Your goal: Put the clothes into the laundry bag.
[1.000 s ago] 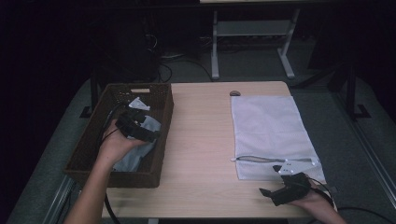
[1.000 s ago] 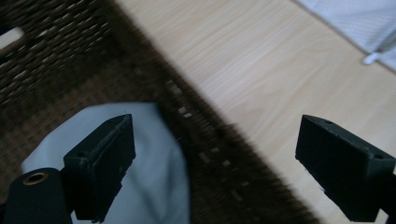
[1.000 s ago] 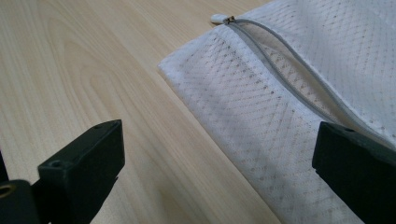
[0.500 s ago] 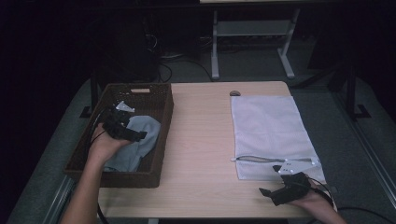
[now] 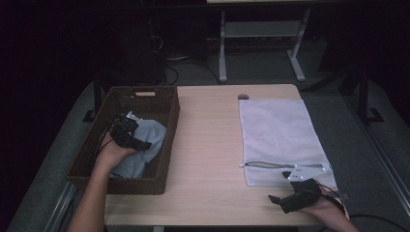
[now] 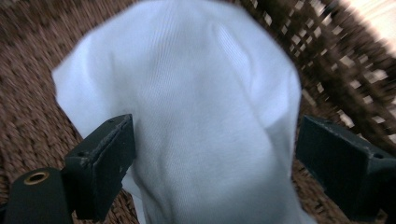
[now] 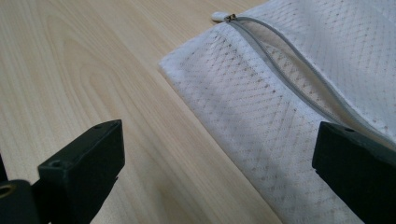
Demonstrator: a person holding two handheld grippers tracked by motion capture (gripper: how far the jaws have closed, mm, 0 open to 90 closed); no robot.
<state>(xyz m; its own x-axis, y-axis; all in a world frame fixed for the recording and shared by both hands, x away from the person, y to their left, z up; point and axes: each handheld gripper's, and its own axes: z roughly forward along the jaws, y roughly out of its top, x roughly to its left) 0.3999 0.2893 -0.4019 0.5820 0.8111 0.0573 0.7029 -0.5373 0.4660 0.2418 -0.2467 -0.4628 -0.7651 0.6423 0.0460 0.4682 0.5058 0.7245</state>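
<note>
Slightly nearer the person than before, the left gripper (image 5: 131, 137) hung with jaws spread over the white cloth (image 6: 187, 116) in the basket (image 5: 170, 121); the right gripper (image 5: 290, 199) rested spread-jawed beside the mesh bag (image 5: 278, 130) on the table (image 5: 208, 145).

The right tool (image 7: 219, 172) is held with jaws wide apart above the worktop (image 7: 93, 70); a white mesh bag (image 7: 280, 116) with zip (image 7: 275, 60) is seen ahead.

The woven basket (image 6: 336, 60) blurs; the white cloth's (image 6: 196, 121) lower edge is cut off.
</note>
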